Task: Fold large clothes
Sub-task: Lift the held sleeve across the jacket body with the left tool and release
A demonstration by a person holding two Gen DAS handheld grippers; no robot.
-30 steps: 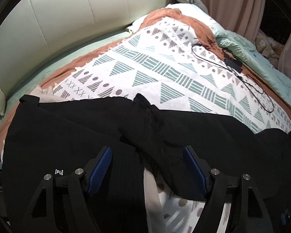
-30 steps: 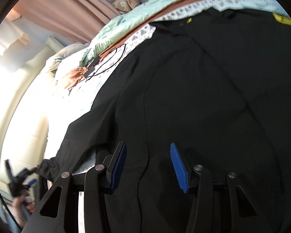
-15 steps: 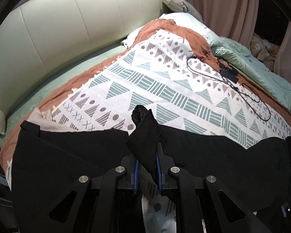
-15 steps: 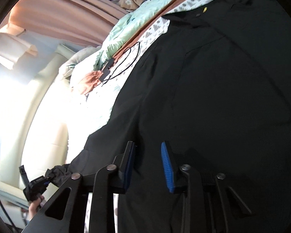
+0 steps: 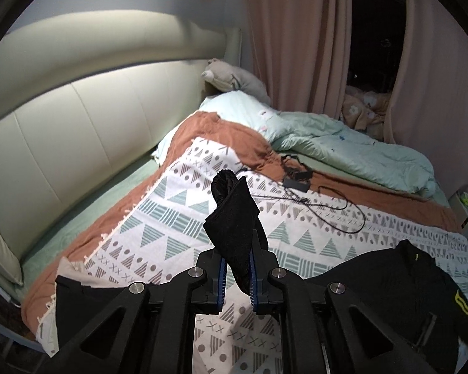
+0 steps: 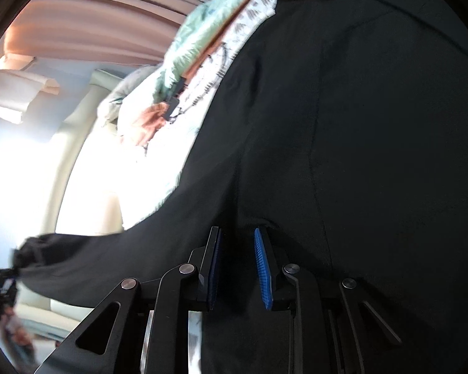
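A large black garment [image 5: 402, 283] lies spread on the patterned bedspread [image 5: 177, 227]. My left gripper [image 5: 236, 275] is shut on the garment's black sleeve end [image 5: 232, 218], which sticks up between the blue pads, lifted above the bed. In the right wrist view the black garment [image 6: 358, 155] fills most of the frame. My right gripper [image 6: 237, 268] is shut on a fold of it near the armpit seam. The stretched sleeve [image 6: 87, 258] runs left to the other gripper [image 6: 0, 283].
A black charger with cable [image 5: 299, 184] lies on the bedspread beyond the sleeve. A mint duvet [image 5: 358, 149] and pillow are heaped at the back. The padded headboard [image 5: 78, 124] runs along the left. Curtains [image 5: 296, 37] hang behind.
My left gripper closed on the sleeve end and lifted it up and back, pulling the sleeve taut. My right gripper narrowed onto the garment fold and the view tilted.
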